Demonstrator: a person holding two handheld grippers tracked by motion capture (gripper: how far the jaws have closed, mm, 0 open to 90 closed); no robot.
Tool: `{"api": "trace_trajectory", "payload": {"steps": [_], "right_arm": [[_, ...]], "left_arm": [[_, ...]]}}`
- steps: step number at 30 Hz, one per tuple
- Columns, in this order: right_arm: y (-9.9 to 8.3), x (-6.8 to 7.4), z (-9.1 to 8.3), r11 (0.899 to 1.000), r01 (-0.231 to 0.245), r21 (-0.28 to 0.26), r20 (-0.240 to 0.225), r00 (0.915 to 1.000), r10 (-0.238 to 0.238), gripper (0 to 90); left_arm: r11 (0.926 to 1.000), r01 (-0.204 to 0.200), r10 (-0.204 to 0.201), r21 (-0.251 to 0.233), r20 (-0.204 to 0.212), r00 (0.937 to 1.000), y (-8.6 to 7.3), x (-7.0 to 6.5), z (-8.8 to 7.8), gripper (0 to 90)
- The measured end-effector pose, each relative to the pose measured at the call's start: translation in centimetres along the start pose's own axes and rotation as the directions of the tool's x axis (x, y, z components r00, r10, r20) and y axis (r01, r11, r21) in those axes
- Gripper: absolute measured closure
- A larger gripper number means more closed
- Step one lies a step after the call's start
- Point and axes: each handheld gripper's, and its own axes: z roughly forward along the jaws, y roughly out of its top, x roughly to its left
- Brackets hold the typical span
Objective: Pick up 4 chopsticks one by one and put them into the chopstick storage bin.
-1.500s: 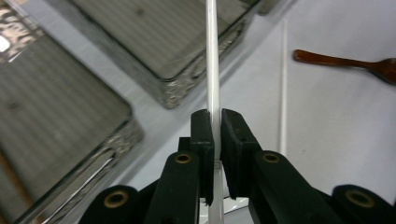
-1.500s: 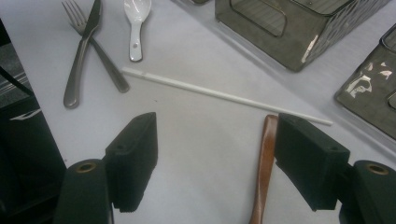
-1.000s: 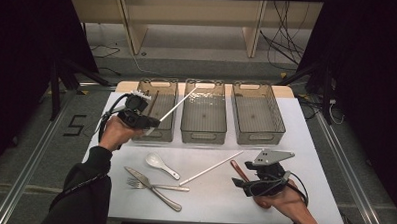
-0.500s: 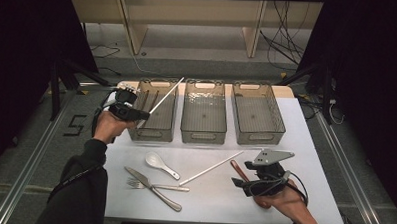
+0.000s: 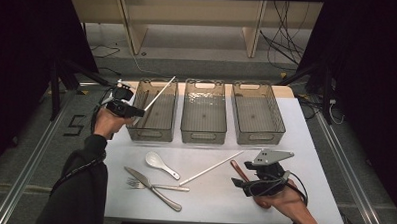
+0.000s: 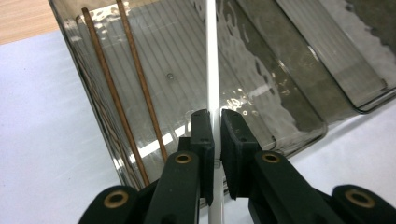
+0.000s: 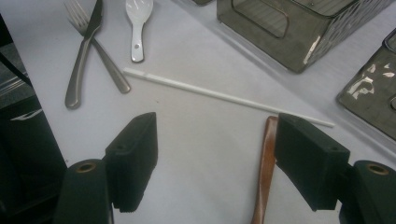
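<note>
1. Here the left hand [image 5: 106, 121] was raised at the left edge of the bench [image 5: 305, 146], its left tool [image 6: 214, 126] clamped on a white chopstick [image 5: 157, 97].
2. The chopstick was thin and straight, slanting up over the leftmost clear bin [image 5: 154, 110], which held two brown chopsticks [image 6: 121, 88].
3. Since a second earlier, that hand had shifted leftward, away from the middle bin [image 5: 204, 112].
4. The right tool [image 7: 215, 154] rested spread wide, beside a brown spoon handle [image 7: 266, 172]; it had not moved.

We seem to be in a lab: a white table [image 5: 310, 146] ringed by black curtains, floor rails at left, loose cables [image 5: 284, 40] upper right
</note>
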Motion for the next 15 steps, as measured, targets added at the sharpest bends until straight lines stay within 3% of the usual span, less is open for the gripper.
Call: {"api": "trace_trajectory", "payload": {"steps": [15], "right_arm": [[0.0,0.0,0.1,1.0,0.004,0.006,-0.008,1.0,-0.004,31.4]], "left_arm": [[0.999,0.036,-0.036,0.024,-0.026,0.999,0.1,1.0,1.3,83.2]]}}
